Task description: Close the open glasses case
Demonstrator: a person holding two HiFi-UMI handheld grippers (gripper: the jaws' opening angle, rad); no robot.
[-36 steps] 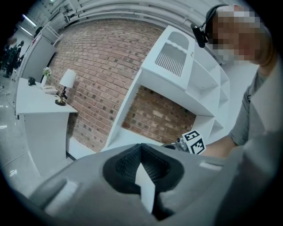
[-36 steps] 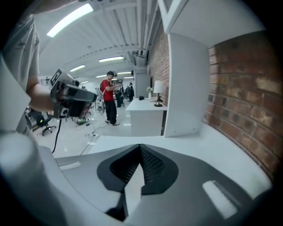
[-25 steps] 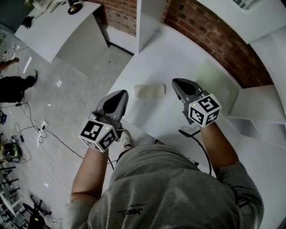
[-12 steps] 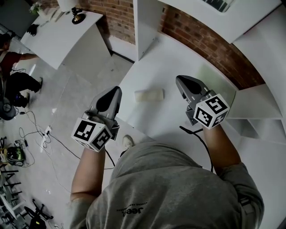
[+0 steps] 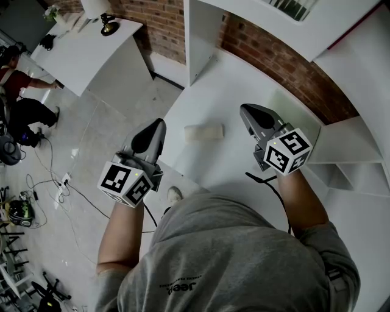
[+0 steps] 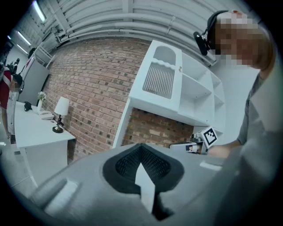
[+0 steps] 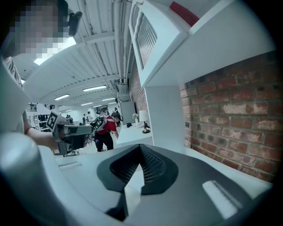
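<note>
Both left gripper [image 5: 158, 124] and right gripper [image 5: 245, 111] show jaws clenched, empty; glasses case [image 5: 204, 131] lid too small to read.

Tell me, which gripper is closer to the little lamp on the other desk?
Left. The left gripper hangs at the table's edge on the lamp's side, with floor between them. The right gripper is farther across the table, nearer the brick wall.

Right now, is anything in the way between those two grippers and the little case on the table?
Nothing visible does. The glasses case lies alone on the white table, bare tabletop all round it. The left gripper and the right gripper flank it in the head view, both shut and empty.
</note>
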